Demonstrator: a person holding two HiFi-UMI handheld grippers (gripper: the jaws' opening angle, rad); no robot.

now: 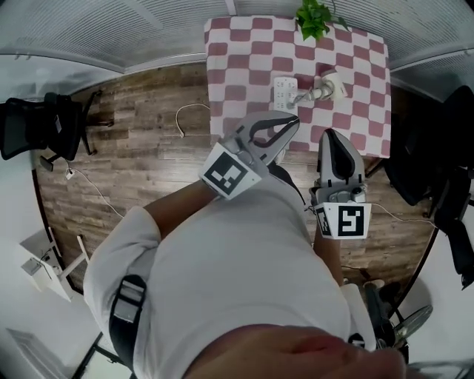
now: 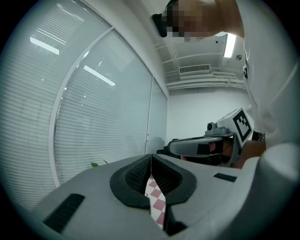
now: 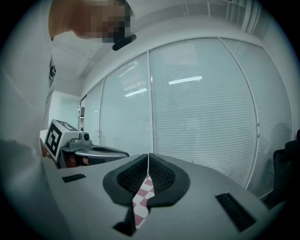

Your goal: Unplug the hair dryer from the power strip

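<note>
A white power strip (image 1: 284, 93) lies on the table with the red-and-white checked cloth (image 1: 244, 52). The pale hair dryer (image 1: 326, 86) lies just right of it, its plug end against the strip. Both grippers hover over the table's near edge, short of these things. My left gripper (image 1: 291, 120) is shut and holds nothing; in the left gripper view its pads (image 2: 140, 174) meet, with checked cloth showing below. My right gripper (image 1: 331, 134) is likewise shut and holds nothing, its pads (image 3: 158, 176) pressed together. Neither gripper view shows the dryer or the strip.
A green plant (image 1: 315, 16) stands at the table's far edge. A white cable (image 1: 185, 111) runs over the wooden floor left of the table. Black chairs stand at the left (image 1: 52, 122) and right (image 1: 437, 174). Blinds cover the windows behind.
</note>
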